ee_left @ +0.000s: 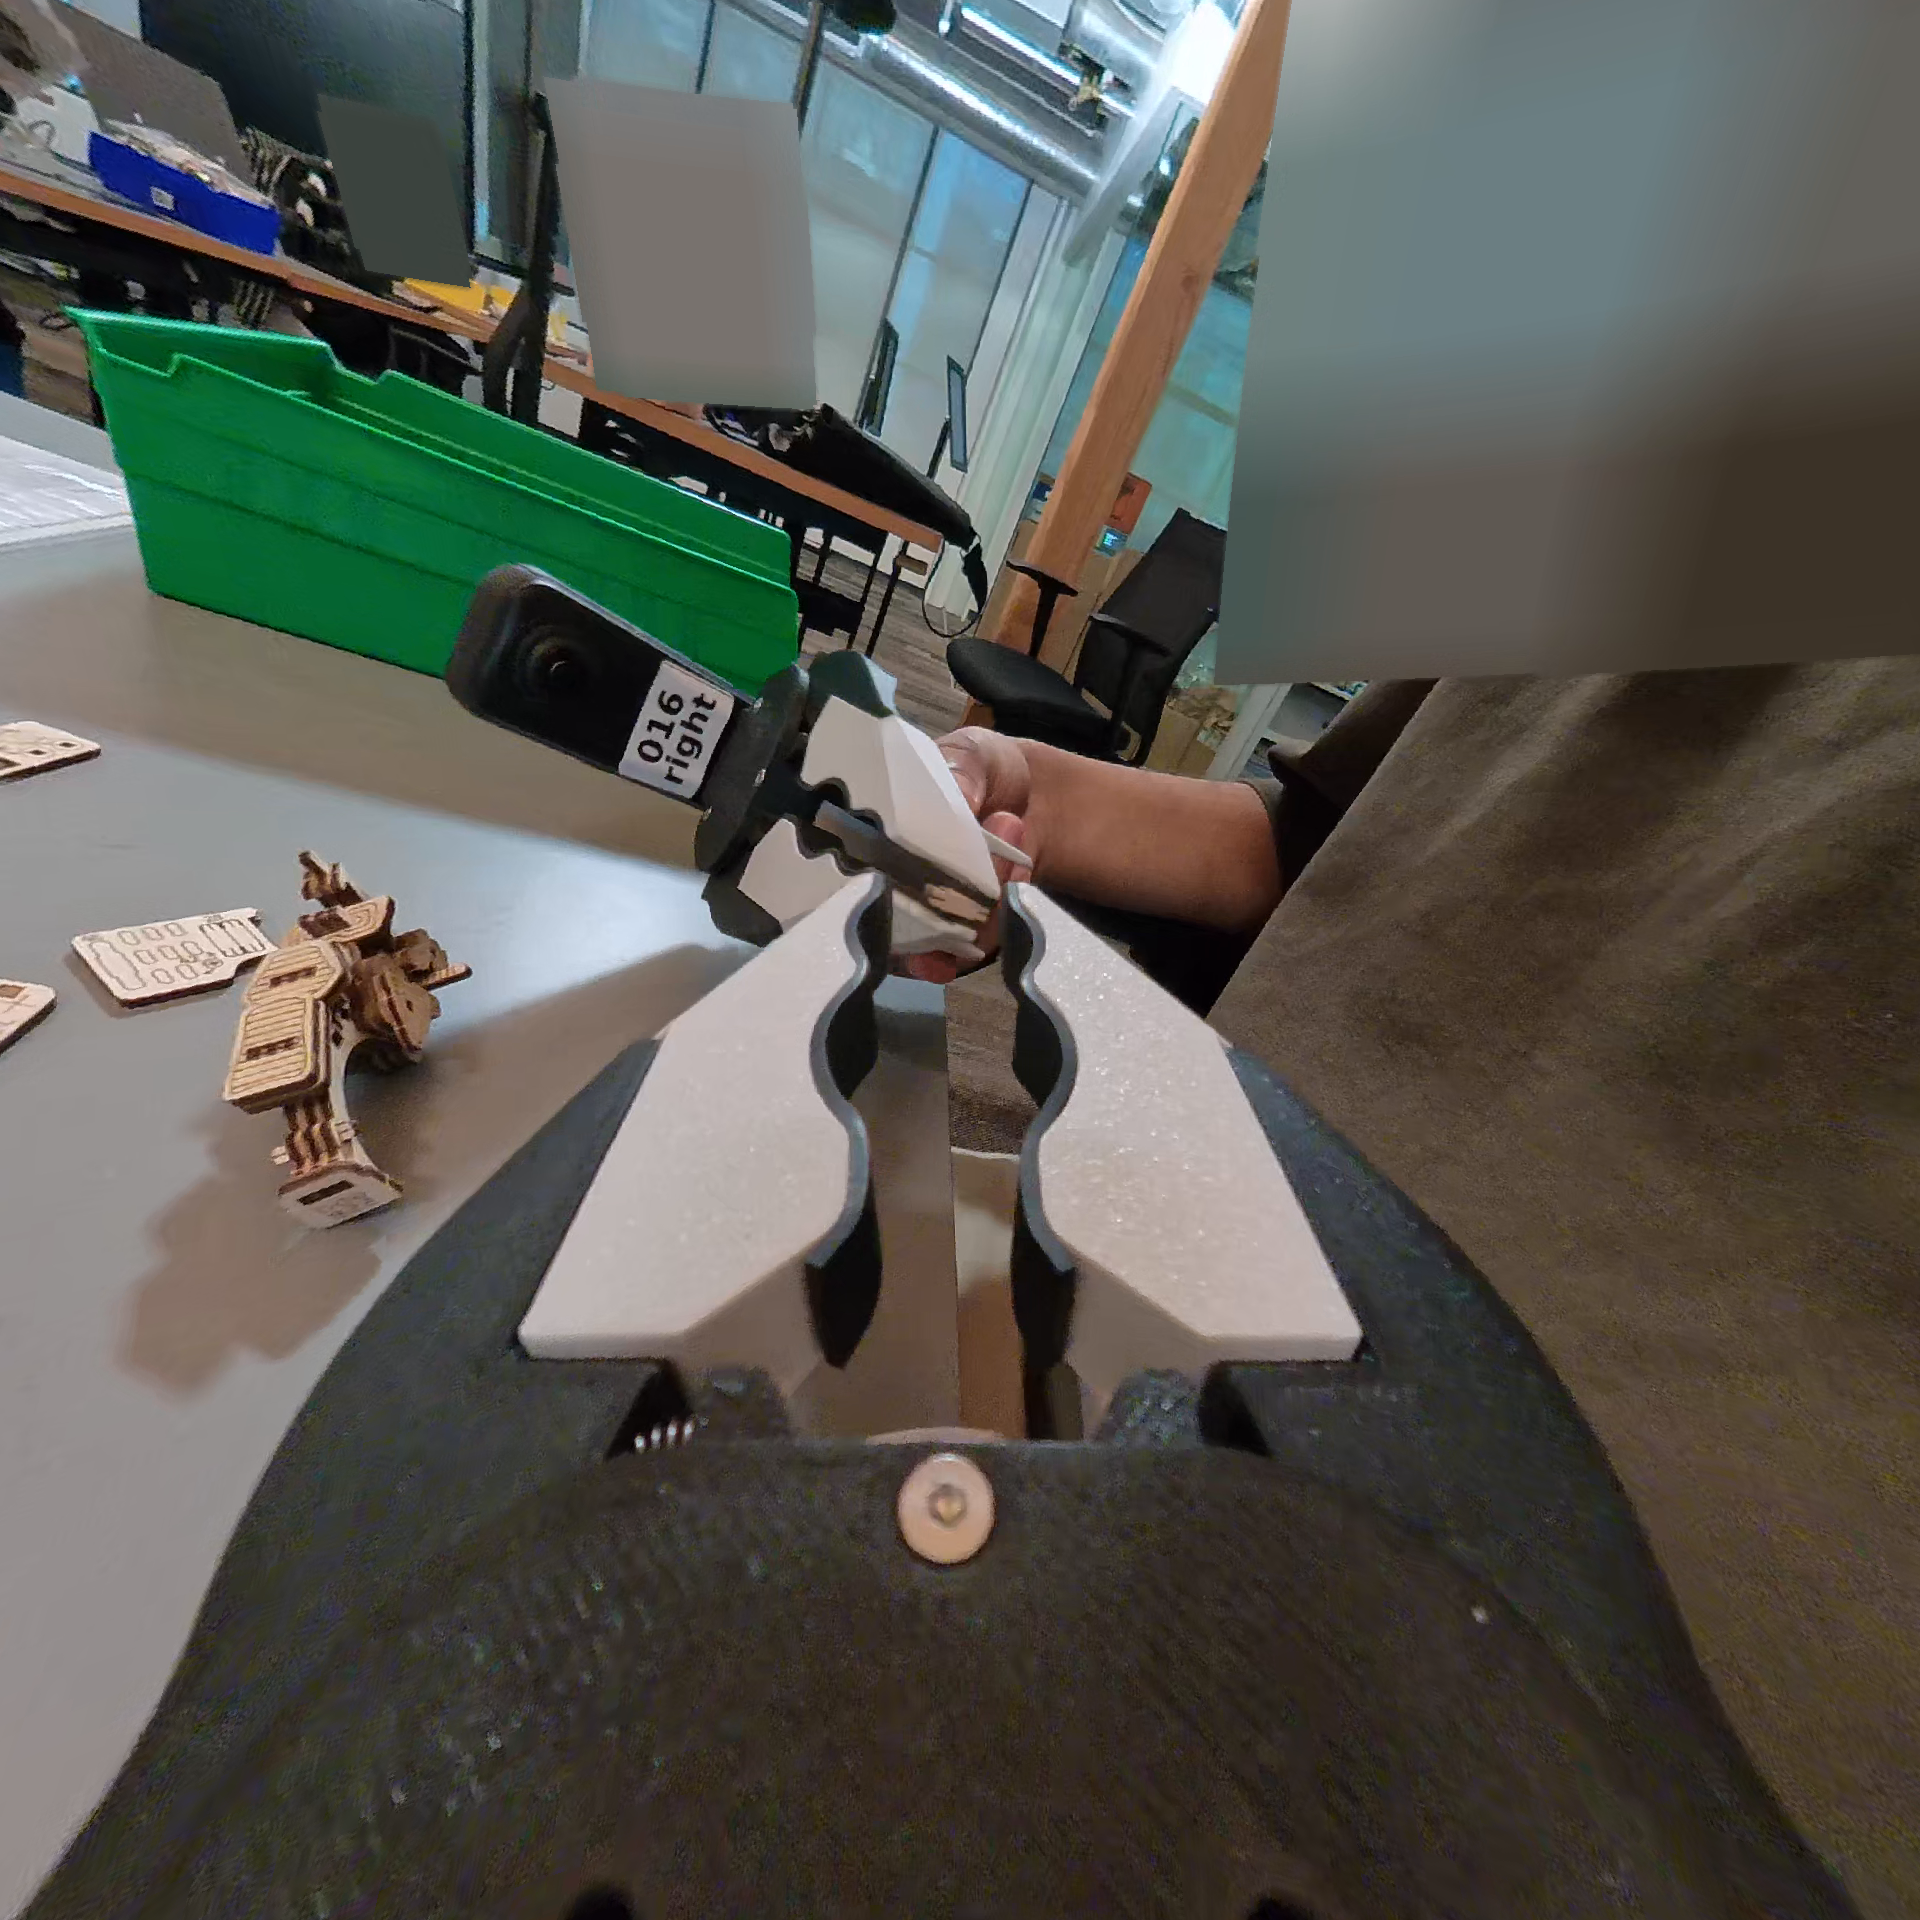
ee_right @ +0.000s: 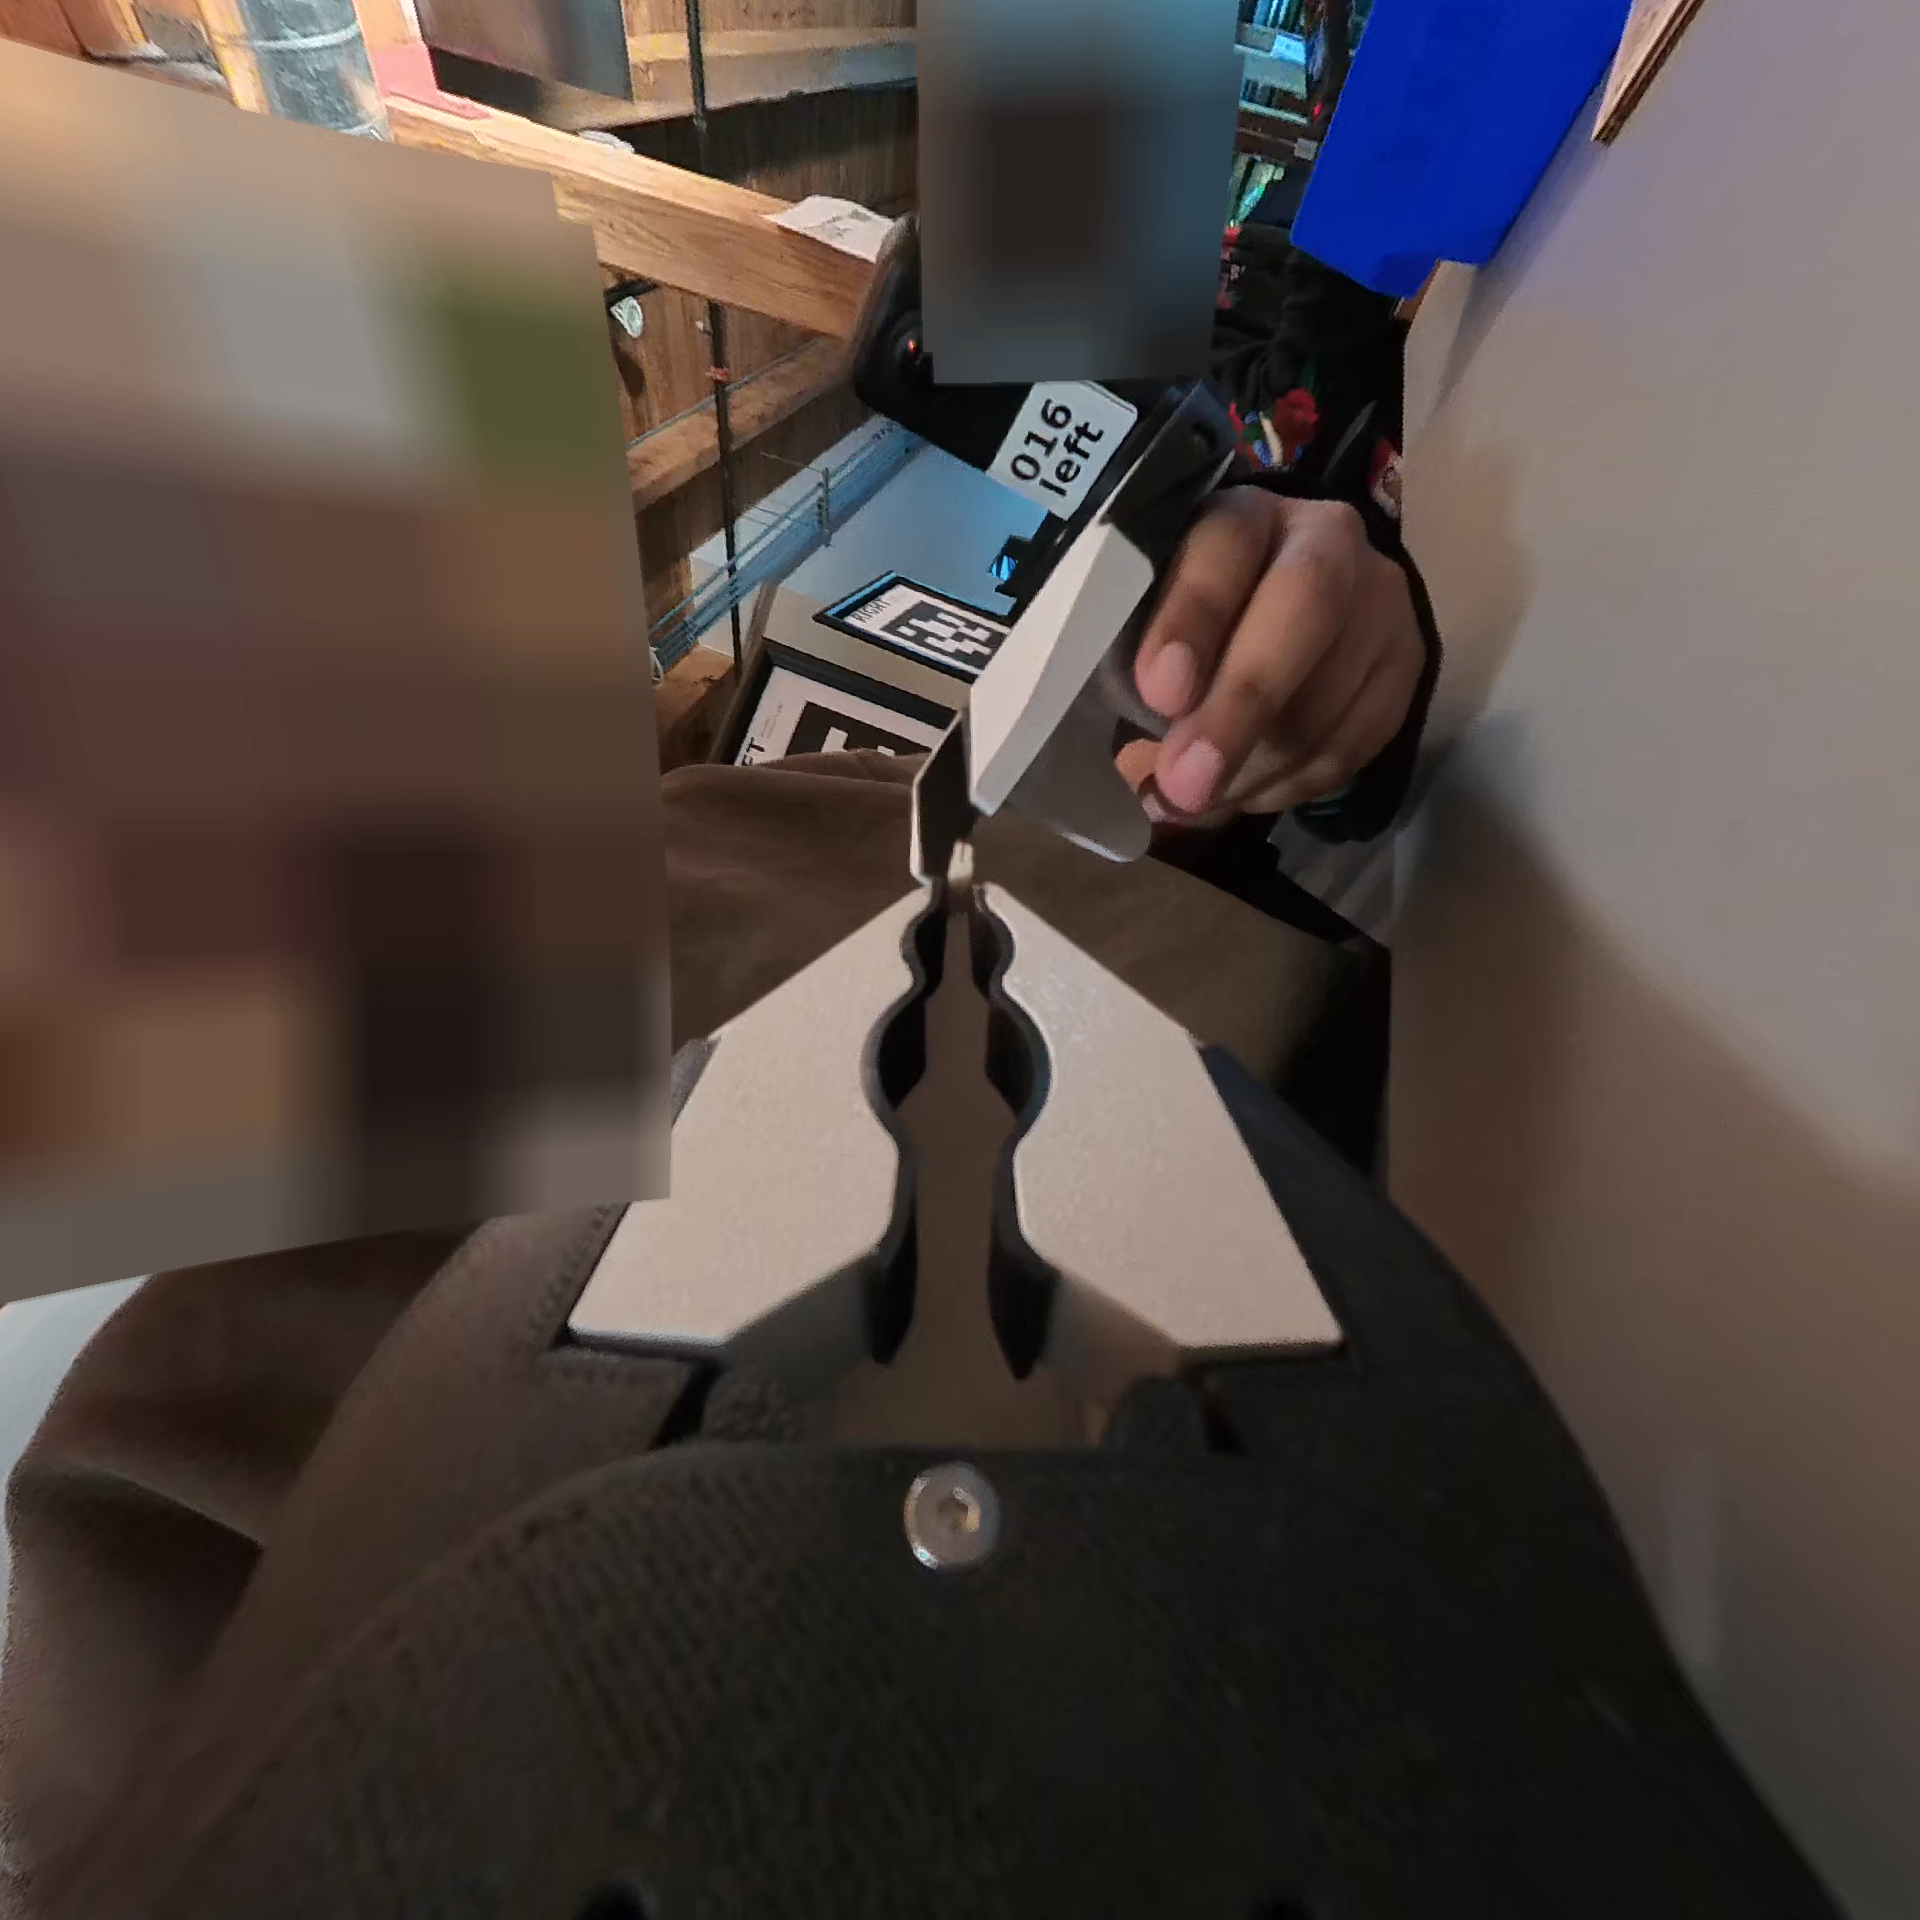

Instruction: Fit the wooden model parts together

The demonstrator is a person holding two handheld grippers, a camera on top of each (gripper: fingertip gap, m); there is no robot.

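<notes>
In the left wrist view my left gripper is open and empty, raised off the grey table. My right gripper points toward it, with its tips at the gap between the left fingertips. It is shut on a small pale wooden piece. In the right wrist view my right gripper pinches that thin piece at its tips. The left gripper comes down from the upper right and almost touches the piece. A partly built wooden model lies on the table to the left, apart from both grippers.
Flat wooden part sheets lie left of the model, with others at the table's left edge. A green bin stands at the back of the table. The person's brown clothing fills the right side, close behind the grippers.
</notes>
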